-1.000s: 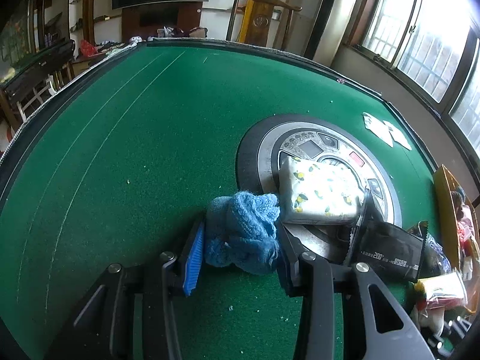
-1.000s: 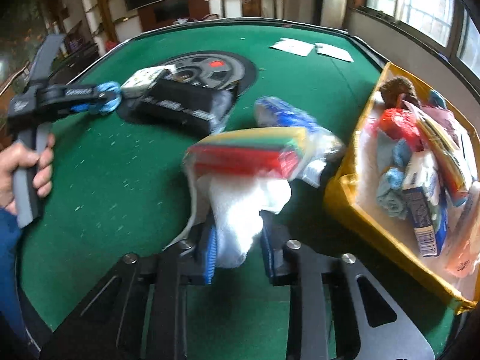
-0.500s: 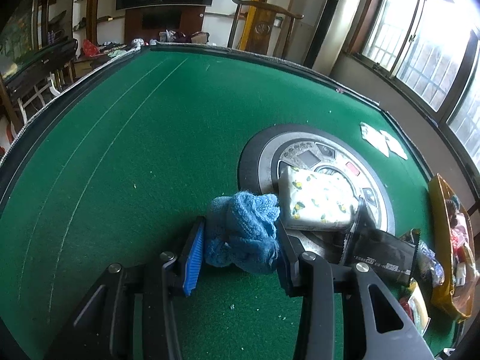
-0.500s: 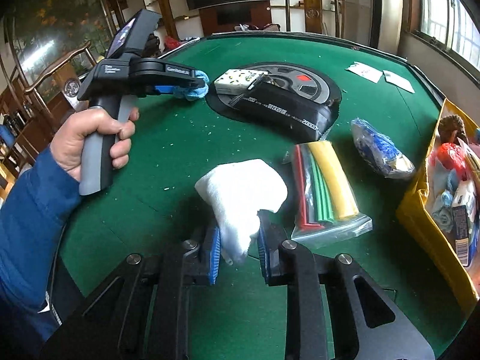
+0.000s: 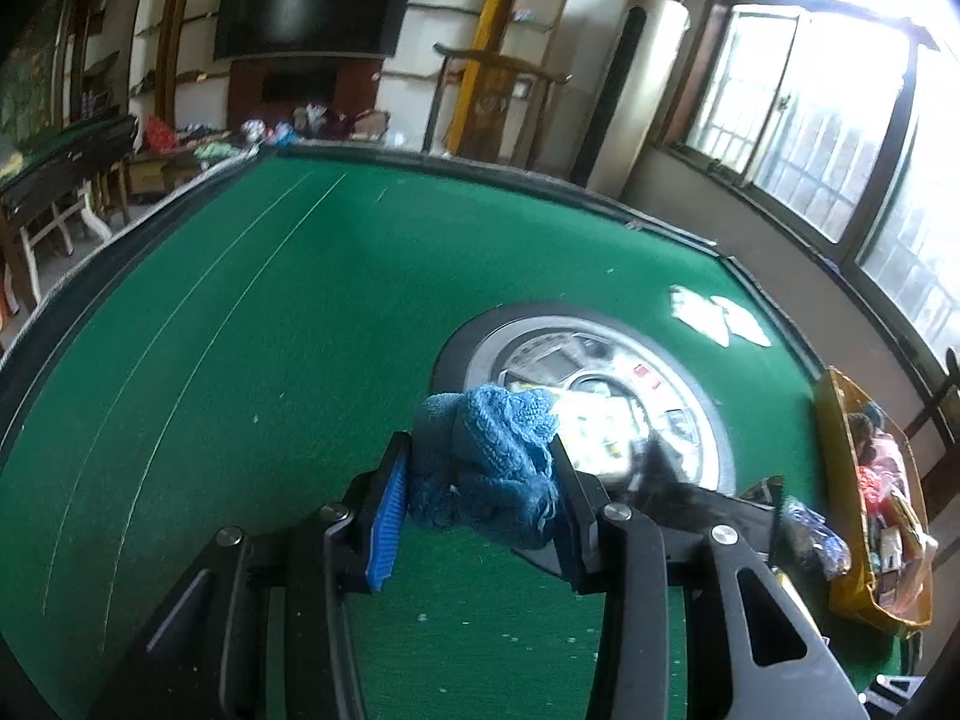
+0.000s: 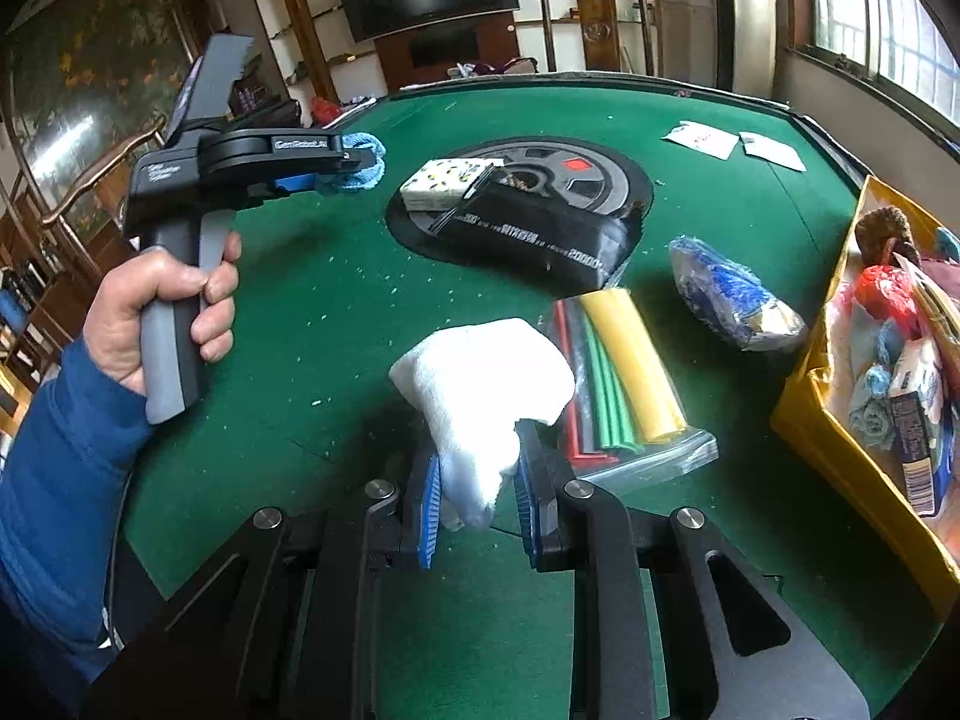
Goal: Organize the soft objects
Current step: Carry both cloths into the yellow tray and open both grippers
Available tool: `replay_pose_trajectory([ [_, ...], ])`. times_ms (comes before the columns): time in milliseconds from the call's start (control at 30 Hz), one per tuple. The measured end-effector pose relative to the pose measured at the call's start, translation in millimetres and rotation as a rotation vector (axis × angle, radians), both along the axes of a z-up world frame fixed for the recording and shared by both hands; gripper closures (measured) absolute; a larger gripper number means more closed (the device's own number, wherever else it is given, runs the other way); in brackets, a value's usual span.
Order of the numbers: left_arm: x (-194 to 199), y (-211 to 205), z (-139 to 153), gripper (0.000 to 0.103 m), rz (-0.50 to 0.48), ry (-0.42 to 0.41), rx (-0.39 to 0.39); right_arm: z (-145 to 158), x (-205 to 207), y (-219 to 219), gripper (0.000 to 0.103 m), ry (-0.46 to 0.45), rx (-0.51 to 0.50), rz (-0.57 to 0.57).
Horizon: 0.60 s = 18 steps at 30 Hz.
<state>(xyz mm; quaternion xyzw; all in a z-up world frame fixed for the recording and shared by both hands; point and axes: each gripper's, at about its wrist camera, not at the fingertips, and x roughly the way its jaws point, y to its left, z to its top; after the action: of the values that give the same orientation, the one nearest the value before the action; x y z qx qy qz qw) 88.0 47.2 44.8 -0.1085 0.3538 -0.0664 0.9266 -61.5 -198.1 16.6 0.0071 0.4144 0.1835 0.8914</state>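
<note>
My left gripper (image 5: 480, 474) is shut on a blue knitted cloth (image 5: 489, 462), held above the green felt table (image 5: 270, 324). The right wrist view shows that same gripper (image 6: 354, 171) at upper left in a person's hand (image 6: 162, 306), the blue knitted cloth (image 6: 366, 159) sticking out of its jaws. My right gripper (image 6: 477, 471) is shut on a white folded towel (image 6: 486, 378), lifted over the table's near side. A yellow bin (image 6: 840, 462) full of soft items stands at the right.
A round grey console (image 6: 558, 174) in the table's centre carries a patterned tissue pack (image 6: 447, 180) and a black pouch (image 6: 540, 234). A zip bag of coloured strips (image 6: 624, 372) and a blue-filled plastic bag (image 6: 732, 294) lie near the bin. White papers (image 6: 732, 144) lie far right.
The left gripper has lifted the blue cloth up off the felt. The right gripper has swung left with the white towel, away from the bin and the bag of strips.
</note>
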Motion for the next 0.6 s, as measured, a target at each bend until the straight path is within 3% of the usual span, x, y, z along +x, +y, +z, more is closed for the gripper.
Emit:
replay_pose_trajectory([
  [600,-33,-67,25,0.061,-0.211,-0.046,-0.032,27,2,-52,0.083,-0.084,0.065,-0.149],
])
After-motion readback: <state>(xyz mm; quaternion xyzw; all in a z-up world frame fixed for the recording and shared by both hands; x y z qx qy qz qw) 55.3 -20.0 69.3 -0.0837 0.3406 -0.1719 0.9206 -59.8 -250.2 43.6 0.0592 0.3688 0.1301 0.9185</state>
